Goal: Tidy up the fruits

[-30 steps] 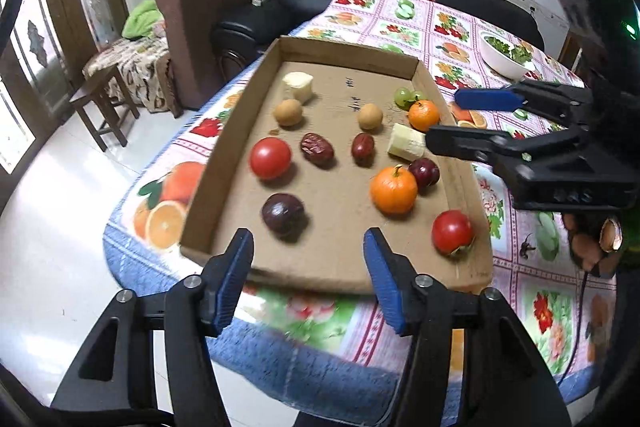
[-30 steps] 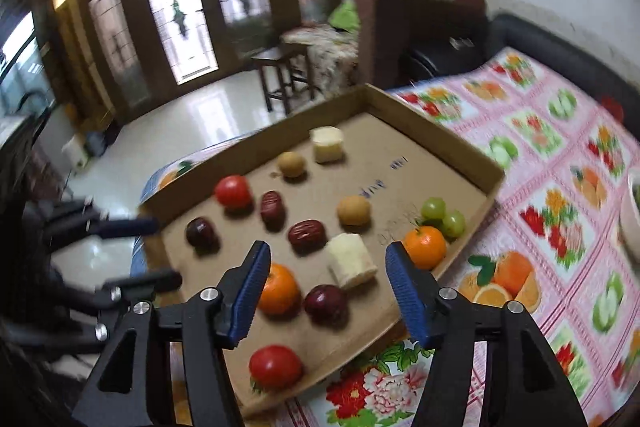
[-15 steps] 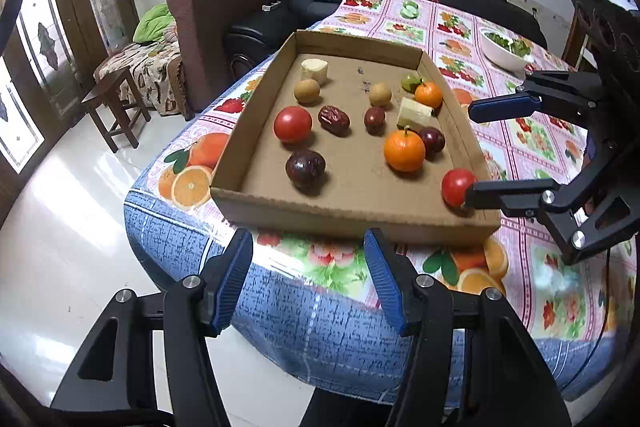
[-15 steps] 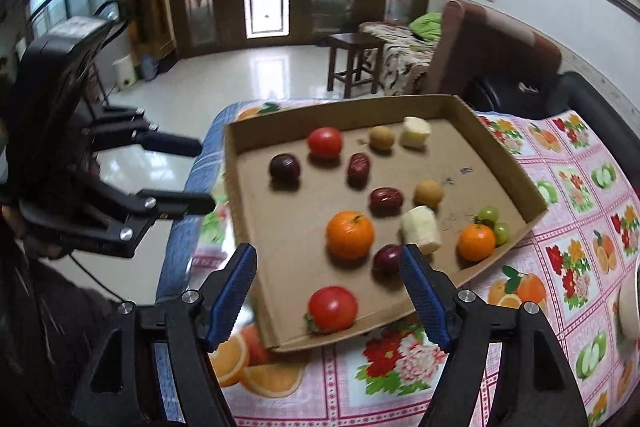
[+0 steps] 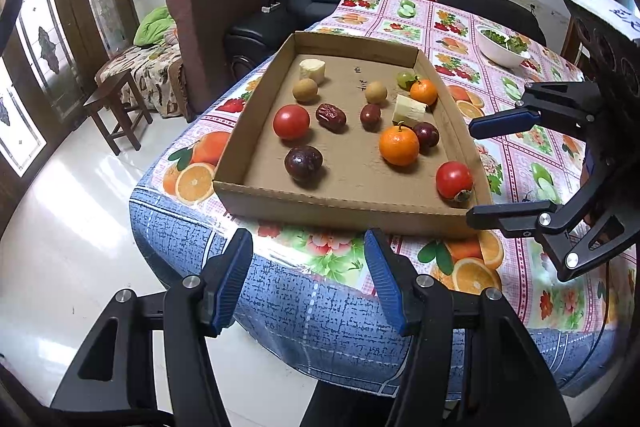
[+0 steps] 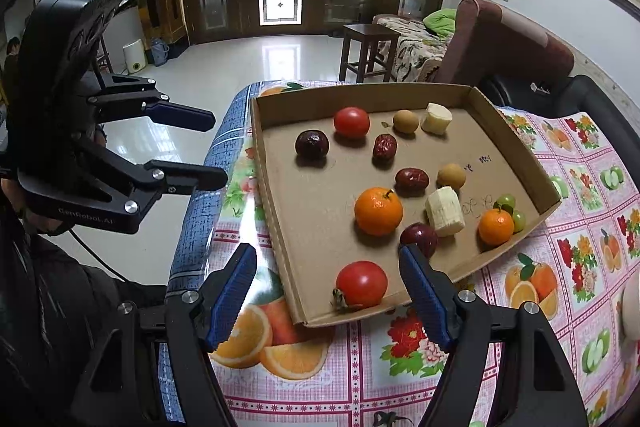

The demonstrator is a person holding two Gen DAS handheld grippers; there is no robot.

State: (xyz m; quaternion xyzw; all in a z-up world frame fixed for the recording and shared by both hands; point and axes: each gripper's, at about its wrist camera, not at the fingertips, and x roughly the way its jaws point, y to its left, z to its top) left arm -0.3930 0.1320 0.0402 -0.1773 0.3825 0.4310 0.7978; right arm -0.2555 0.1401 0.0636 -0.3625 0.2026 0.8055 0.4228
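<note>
Pulled back from over the cardboard tray since a second ago, both grippers; tray smaller in frame, table edge exposed. Left gripper at lower centre, jaws apart, empty, short of the tablecloth. Right gripper just opened wider, nothing gripped, near tomato showing between blue pads. Fruits scattered mid-frame inside tray: large orange, banana piece, dark plum.
</note>
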